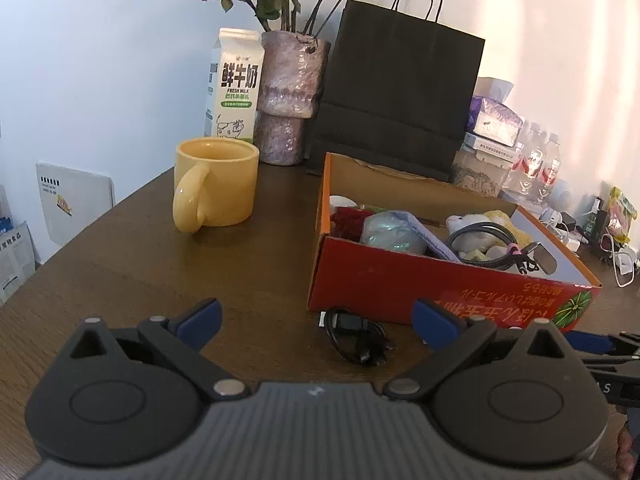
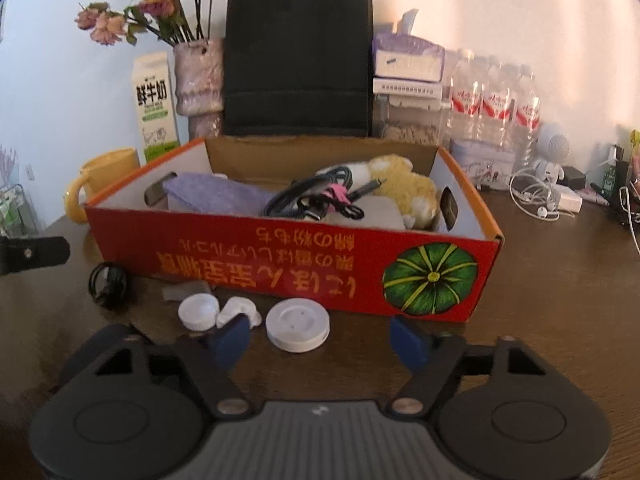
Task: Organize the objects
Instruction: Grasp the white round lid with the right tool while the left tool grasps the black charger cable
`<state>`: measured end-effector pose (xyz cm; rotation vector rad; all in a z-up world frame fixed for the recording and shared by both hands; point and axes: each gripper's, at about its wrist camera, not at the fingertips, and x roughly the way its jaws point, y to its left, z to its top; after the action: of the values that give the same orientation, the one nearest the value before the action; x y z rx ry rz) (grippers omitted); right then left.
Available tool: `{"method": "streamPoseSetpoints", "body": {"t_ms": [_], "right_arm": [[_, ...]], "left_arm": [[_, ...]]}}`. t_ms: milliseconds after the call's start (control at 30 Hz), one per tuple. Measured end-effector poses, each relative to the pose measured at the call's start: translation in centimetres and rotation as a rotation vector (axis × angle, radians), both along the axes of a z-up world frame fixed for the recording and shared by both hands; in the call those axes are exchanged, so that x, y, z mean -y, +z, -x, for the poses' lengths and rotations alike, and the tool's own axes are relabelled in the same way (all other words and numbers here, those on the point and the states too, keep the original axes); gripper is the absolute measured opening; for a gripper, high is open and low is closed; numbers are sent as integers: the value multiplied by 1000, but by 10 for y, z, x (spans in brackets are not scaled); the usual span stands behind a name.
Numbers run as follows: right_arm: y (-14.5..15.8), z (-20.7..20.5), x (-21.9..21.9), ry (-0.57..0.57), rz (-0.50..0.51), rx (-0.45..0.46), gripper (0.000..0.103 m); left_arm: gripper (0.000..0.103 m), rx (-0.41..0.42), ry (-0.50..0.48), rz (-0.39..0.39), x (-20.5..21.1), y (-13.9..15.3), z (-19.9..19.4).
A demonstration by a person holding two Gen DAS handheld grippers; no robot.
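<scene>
Beside box [image 2: 248, 256], white lid [image 2: 298, 325].

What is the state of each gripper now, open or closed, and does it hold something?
Left gripper: open, holds nothing; the black cable lies on the table ahead of it.
Right gripper: open, holds nothing; the white round lid lies ahead of it, untouched.

Two black tools, left tool [image 1: 318, 320] and right tool [image 2: 320, 338], blue-padded fingers, silver pivot screws, ribbed grey bodies.

A lived-in home — wooden table [image 1: 120, 264] with milk carton [image 1: 234, 84], dried-flower vase [image 1: 290, 96], yellow mug [image 1: 218, 182], bottled water [image 2: 494, 100].
</scene>
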<state>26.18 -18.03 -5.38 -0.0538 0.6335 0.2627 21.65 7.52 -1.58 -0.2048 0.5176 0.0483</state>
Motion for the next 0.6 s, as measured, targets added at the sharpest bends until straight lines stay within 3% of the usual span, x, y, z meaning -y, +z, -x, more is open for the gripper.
{"method": "streamPoseSetpoints", "body": {"t_ms": [267, 600], "right_arm": [[-5, -13, -1, 15, -43, -67, 53], [-6, -16, -7, 31, -31, -61, 52]], "left_arm": [[103, -8, -7, 6, 0, -1, -1], [103, -16, -11, 5, 1, -2, -2]]}}
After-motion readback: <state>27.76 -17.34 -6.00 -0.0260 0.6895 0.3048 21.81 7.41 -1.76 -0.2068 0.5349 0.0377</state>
